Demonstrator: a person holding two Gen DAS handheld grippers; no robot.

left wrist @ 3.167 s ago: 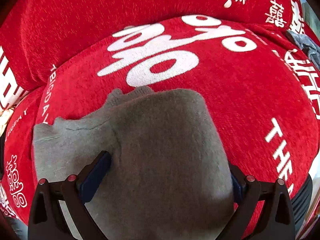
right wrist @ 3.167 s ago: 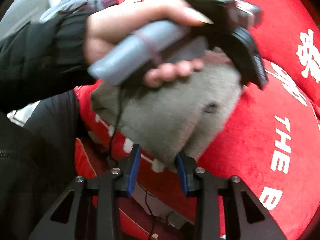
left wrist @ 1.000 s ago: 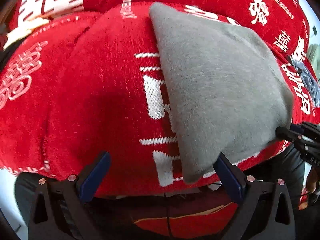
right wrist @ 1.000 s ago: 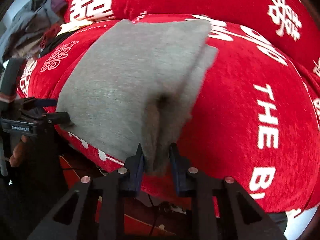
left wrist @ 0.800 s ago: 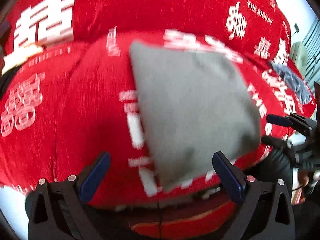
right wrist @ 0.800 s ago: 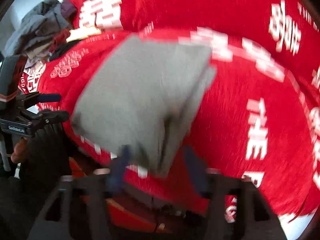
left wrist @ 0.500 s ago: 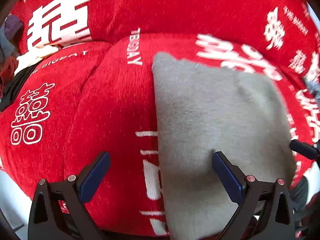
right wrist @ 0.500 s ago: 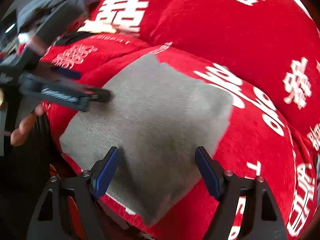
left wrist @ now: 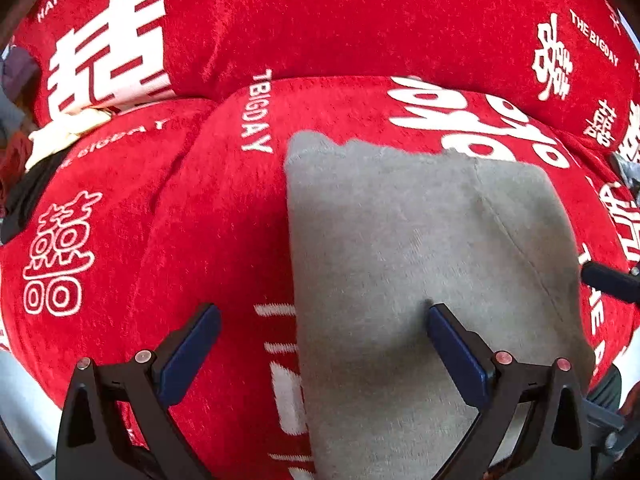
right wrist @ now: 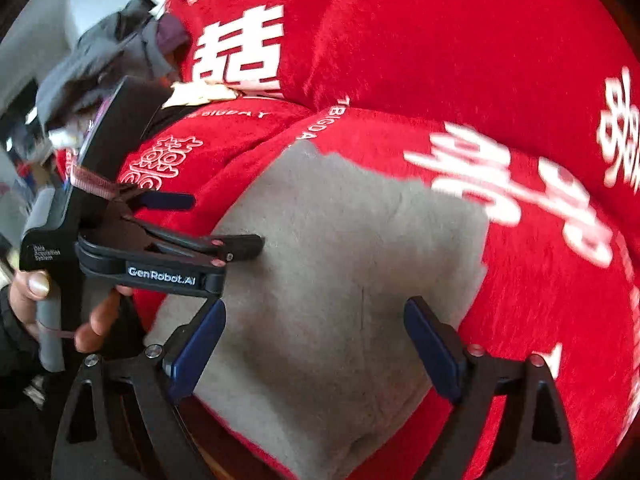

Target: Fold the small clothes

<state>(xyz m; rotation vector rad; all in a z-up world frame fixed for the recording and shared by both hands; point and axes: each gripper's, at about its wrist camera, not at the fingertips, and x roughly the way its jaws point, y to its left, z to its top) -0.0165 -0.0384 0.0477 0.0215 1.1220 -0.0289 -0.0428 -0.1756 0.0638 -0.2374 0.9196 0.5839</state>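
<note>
A folded grey garment [left wrist: 420, 264] lies flat on a red sofa cushion [left wrist: 208, 232] printed with white characters; it also shows in the right wrist view [right wrist: 340, 272]. My left gripper [left wrist: 320, 344] is open and empty, straddling the garment's left edge, its right finger over the cloth. My right gripper [right wrist: 316, 340] is open and empty, just above the garment's near part. The left gripper also shows in the right wrist view [right wrist: 224, 224], held in a hand, its fingers spread at the garment's left edge. A finger of the right gripper [left wrist: 608, 280] shows at the garment's right edge.
The red sofa backrest [left wrist: 360, 20] rises behind the cushion. A pile of grey and dark clothes [right wrist: 116, 56] lies at the sofa's far left, with a pale cloth [left wrist: 64, 136] beside it. Another grey item [left wrist: 628, 172] lies far right. The cushion's front edge drops off below the garment.
My right gripper has let go of the garment's corner and opened wide. Both grippers have moved in over the garment, which now lies flat on the cushion.
</note>
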